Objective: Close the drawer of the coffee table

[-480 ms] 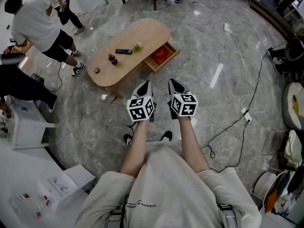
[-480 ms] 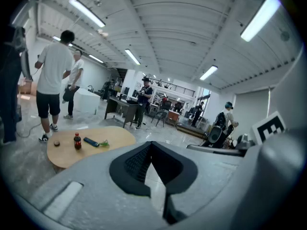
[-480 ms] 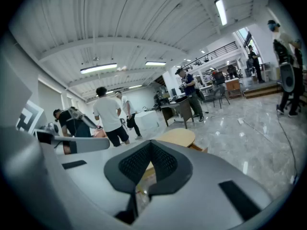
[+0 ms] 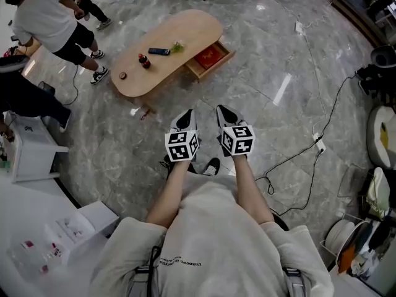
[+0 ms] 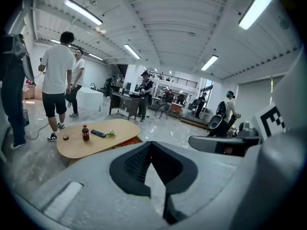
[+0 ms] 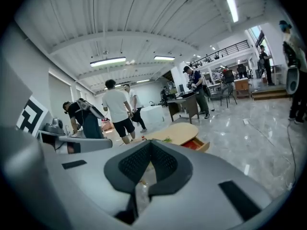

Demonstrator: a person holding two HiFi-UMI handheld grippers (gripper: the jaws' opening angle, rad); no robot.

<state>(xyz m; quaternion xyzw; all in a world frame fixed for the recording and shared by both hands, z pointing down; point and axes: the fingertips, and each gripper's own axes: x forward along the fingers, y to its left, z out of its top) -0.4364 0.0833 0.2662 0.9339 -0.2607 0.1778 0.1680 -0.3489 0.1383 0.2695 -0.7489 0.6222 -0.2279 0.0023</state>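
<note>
The oval wooden coffee table (image 4: 179, 36) stands on the marble floor well ahead of me. Its drawer (image 4: 211, 58) is pulled out on the right side, with something red inside. My left gripper (image 4: 188, 114) and right gripper (image 4: 221, 109) are held side by side in the air, far short of the table. Both are shut with nothing between the jaws. The left gripper view has the table (image 5: 96, 140) and drawer (image 5: 127, 142) beyond its gripper (image 5: 151, 143). Past the gripper (image 6: 150, 143) in the right gripper view are the table (image 6: 175, 132) and drawer (image 6: 197, 144).
On the tabletop are a small cola bottle (image 4: 144, 61), a dark remote (image 4: 159, 51), a green item (image 4: 177, 46) and a small cap (image 4: 123, 75). People (image 4: 46, 23) stand left of the table. A white cabinet (image 4: 28, 156) is at left; a cable (image 4: 303, 159) runs across the floor at right.
The view has shifted slightly, so the table sits higher in the frame. Both grippers stay shut side by side. The drawer is still pulled out.
</note>
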